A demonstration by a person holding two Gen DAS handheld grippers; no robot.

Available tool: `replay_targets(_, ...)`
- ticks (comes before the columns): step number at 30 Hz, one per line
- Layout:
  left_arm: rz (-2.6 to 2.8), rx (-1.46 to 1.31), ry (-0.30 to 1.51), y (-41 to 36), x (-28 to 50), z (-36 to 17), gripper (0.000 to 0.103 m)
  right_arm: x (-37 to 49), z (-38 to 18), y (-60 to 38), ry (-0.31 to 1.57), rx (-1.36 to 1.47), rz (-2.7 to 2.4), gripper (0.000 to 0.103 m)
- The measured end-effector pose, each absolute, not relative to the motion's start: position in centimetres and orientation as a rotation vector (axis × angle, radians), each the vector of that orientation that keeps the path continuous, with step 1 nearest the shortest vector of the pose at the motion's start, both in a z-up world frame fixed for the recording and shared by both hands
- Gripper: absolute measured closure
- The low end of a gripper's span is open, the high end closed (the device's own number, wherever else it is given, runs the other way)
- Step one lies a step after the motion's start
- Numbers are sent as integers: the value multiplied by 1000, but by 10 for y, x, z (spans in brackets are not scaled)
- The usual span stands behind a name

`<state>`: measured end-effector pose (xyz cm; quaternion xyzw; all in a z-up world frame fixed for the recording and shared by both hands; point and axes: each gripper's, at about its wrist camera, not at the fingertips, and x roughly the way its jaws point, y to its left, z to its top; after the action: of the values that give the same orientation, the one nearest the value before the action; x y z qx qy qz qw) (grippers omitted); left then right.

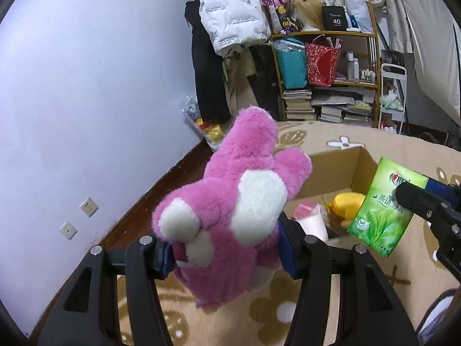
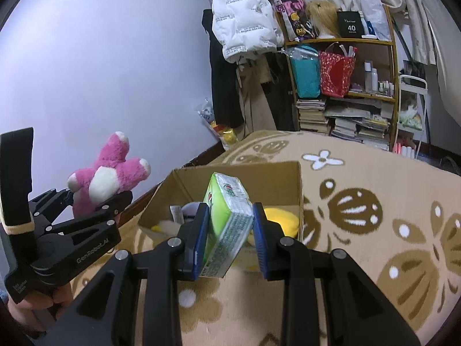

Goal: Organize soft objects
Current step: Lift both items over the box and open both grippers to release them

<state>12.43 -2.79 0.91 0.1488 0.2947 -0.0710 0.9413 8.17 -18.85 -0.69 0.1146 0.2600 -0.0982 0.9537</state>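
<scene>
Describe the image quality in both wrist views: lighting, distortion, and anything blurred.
Left wrist view: strong fisheye bending with black corners; dim, bluish light on the wall; the pink plush toy is sharp, while the green tissue pack is slightly soft. Right wrist view: same curved distortion and flat indoor light with no harsh glare; the tissue pack's lettering is legible, while items inside the cardboard box look smeared.

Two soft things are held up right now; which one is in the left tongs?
The pink plush toy, fluffy with white patches, is in the left tongs. The green tissue pack is in the right tongs.
</scene>
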Motion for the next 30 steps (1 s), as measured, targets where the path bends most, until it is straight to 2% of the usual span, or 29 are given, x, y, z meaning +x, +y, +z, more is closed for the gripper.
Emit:
replay_targets(11,-147,317,581,-41,155,4,47,107,-11,-201,501,218,-214,72)
replay_targets(24,-175,239,678,-38,187,-29,46,130,-37,-218,536,265,-214,67)
replay_targets(30,-164,257,704,-41,188,-38,41,132,-43,-220,548,275,-210,67)
